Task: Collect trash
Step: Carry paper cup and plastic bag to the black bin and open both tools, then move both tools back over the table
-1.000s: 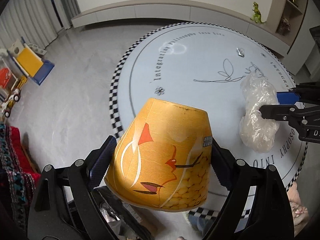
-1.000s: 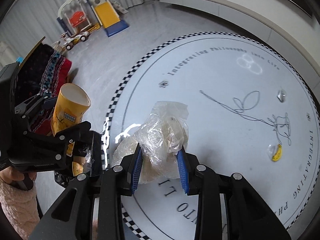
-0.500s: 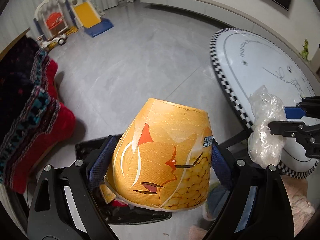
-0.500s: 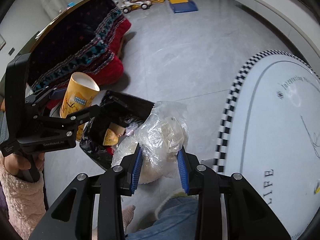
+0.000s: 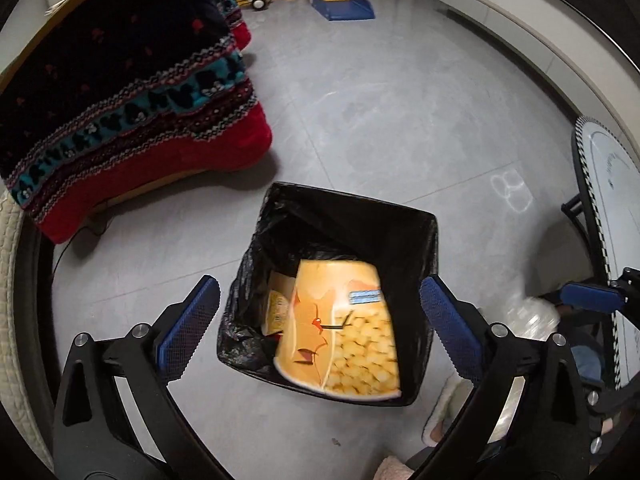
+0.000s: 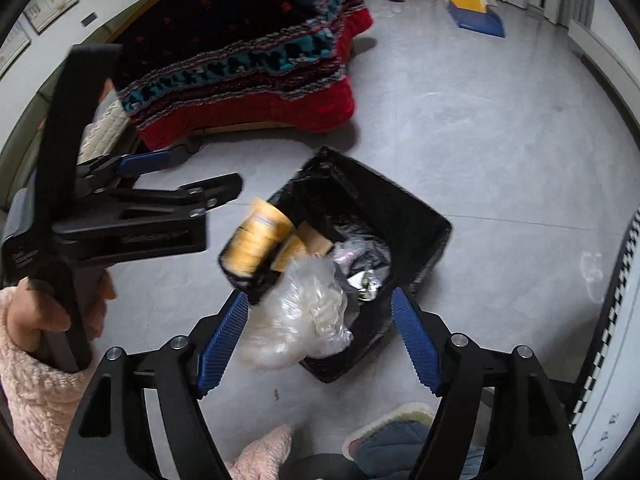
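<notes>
Both grippers (image 5: pixel 320 320) (image 6: pixel 320 334) have let go, jaws wide, dropping cup (image 5: pixel 340 320) and plastic bag (image 6: pixel 296 320) into the bin (image 5: pixel 400 216); next, return for more trash.

Orange paper cup (image 5: pixel 340 324) w/ corn print, blurred, tilted, over black-lined bin (image 5: pixel 424 236). Crumpled clear plastic bag (image 6: pixel 300 316), blurred, at bin's near edge. Other scraps inside bin.

The bin (image 5: pixel 416 232) stands on the floor (image 5: pixel 360 100). The cup (image 5: pixel 340 324) is over its opening, the plastic bag (image 6: pixel 300 316) at its near rim, between blanket (image 5: pixel 120 80) and table (image 5: pixel 612 208).
</notes>
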Action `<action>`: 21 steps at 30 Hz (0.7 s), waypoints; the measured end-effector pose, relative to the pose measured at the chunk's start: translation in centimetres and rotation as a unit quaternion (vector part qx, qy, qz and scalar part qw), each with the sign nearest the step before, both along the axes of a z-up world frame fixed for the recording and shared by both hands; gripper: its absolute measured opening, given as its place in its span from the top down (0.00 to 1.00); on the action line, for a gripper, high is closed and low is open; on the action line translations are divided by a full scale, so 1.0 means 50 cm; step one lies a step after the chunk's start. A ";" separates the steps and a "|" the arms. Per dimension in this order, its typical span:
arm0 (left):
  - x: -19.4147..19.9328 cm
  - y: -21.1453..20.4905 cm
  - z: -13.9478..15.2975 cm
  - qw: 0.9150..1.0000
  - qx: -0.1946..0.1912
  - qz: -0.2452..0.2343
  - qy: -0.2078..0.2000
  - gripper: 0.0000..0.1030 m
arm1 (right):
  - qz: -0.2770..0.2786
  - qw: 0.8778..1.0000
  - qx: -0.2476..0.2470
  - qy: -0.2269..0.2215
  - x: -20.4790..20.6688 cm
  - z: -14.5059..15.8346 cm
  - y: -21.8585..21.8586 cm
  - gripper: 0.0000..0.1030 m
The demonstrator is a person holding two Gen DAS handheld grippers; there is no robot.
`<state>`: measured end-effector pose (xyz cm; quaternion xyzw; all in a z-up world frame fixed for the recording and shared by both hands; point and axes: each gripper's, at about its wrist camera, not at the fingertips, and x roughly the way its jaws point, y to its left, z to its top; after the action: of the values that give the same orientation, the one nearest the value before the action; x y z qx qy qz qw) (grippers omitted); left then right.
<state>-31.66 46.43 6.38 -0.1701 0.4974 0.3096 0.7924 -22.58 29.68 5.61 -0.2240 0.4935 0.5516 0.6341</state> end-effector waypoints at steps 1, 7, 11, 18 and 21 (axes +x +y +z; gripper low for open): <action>-0.013 0.008 -0.001 1.000 0.001 0.007 0.002 0.06 | 0.002 1.000 0.001 -0.003 -0.002 0.003 -0.001 0.27; -0.024 0.022 -0.006 1.000 -0.007 0.021 -0.004 0.06 | -0.002 1.000 0.004 -0.010 0.009 0.011 -0.029 0.27; 0.005 0.000 0.001 1.000 -0.010 0.002 -0.009 0.06 | -0.030 0.999 0.009 -0.009 0.052 0.018 -0.075 0.27; 0.091 -0.074 0.034 0.998 -0.004 -0.050 -0.023 0.06 | -0.083 0.996 0.018 -0.019 0.135 0.037 -0.183 0.27; 0.136 -0.118 0.050 0.997 -0.002 -0.078 -0.029 0.06 | -0.115 0.993 0.021 -0.023 0.181 0.043 -0.250 0.27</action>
<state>-24.87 40.51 8.87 -0.1410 0.4868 0.2407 0.8278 -13.55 17.17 7.75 -0.1656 0.4894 0.4799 0.7090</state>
